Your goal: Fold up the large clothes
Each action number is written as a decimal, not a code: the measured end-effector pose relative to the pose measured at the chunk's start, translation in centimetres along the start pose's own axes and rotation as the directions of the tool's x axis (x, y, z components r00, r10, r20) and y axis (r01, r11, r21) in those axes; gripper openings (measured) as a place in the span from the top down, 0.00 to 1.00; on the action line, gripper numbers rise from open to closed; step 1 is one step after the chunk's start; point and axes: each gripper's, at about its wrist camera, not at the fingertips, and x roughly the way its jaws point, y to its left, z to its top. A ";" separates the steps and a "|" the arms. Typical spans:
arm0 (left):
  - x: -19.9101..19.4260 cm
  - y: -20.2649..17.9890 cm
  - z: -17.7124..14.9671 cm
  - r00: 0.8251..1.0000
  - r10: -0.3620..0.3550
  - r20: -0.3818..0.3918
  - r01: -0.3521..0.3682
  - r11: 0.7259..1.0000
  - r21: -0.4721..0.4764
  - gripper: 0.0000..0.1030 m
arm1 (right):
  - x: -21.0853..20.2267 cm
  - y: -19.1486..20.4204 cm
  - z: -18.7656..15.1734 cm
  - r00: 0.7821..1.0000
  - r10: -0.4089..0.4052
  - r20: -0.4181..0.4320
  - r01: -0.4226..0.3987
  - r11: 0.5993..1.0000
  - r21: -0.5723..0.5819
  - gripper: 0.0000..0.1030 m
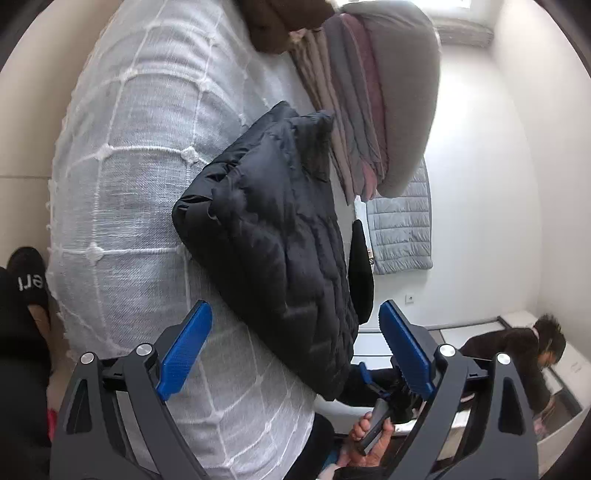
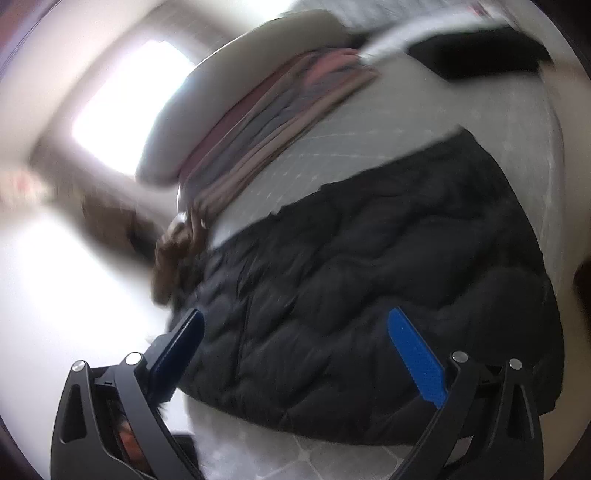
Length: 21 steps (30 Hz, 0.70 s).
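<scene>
Left gripper [image 1: 295, 347]: jaws wide apart, empty, hovering just off the near edge of the jacket [image 1: 273, 240]. Right gripper [image 2: 295, 354]: jaws apart too, nothing between them, poised over the jacket's near edge [image 2: 369, 295]; that view badly blurred.

Jacket: black, quilted, puffy, lying on the bed [image 1: 129, 177] as a compact rough rectangle, apparently already folded over at least once. Edges uneven, one corner puckered.

Beyond: pillow [image 1: 399, 92] with a stack of folded striped cloth [image 1: 343, 122] against it; brown garment [image 1: 280, 22] at the far end; grey quilted piece [image 1: 402, 229] past the bed. Another person [image 1: 524, 354] in the room's corner.

Handling, by judgement: light but bulky, soft, springy with trapped air; shell likely slick, so a shallow pinch may slip. Best hold probably deep on a seamed edge or corner, both layers caught together, one gripper per corner. Fold liable to puff open unless pressed flat after.
</scene>
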 end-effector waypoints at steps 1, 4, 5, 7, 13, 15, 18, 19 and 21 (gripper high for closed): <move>0.4 0.1 0.2 1.000 0.010 0.001 -0.010 1.000 -0.009 0.14 | 0.2 -0.8 0.3 0.999 -0.041 0.002 0.041 0.999 0.008 0.07; 1.1 0.8 0.7 0.999 0.049 0.018 -0.048 0.998 -0.027 0.14 | 2.1 -4.2 0.7 0.992 -0.095 -0.088 0.101 0.992 0.071 0.07; 1.4 1.0 0.8 0.998 0.060 0.022 -0.060 0.998 -0.035 0.14 | 2.4 -5.1 0.7 0.992 -0.072 -0.106 0.083 0.991 0.106 0.07; 1.6 1.8 1.3 0.995 0.092 0.033 -0.089 0.993 -0.080 0.14 | 1.3 -5.2 1.1 0.998 -0.028 -0.054 0.035 0.990 0.138 0.07; 0.1 -4.1 0.0 0.997 -0.062 0.049 0.057 0.994 0.098 0.14 | -0.8 -2.9 5.5 0.993 0.087 0.073 -0.089 0.996 0.013 0.07; 0.8 -7.3 0.6 0.988 -0.144 0.051 0.133 0.975 0.177 0.14 | 0.7 -3.9 7.5 0.993 0.091 0.072 -0.094 0.995 0.028 0.07; 4.3 -9.5 3.1 0.983 -0.176 0.053 0.161 0.963 0.216 0.14 | 3.4 -6.9 9.4 0.993 0.109 0.050 -0.113 0.990 0.082 0.07; 6.1 -9.4 4.3 0.987 -0.153 0.052 0.140 0.970 0.201 0.14 | 4.4 -8.2 9.7 0.997 0.073 0.031 -0.076 0.992 0.102 0.07; 8.7 -7.9 6.1 0.997 -0.023 0.073 0.010 0.983 0.181 0.14 | 6.3 -10.2 9.9 0.999 0.030 -0.031 -0.027 0.994 0.104 0.07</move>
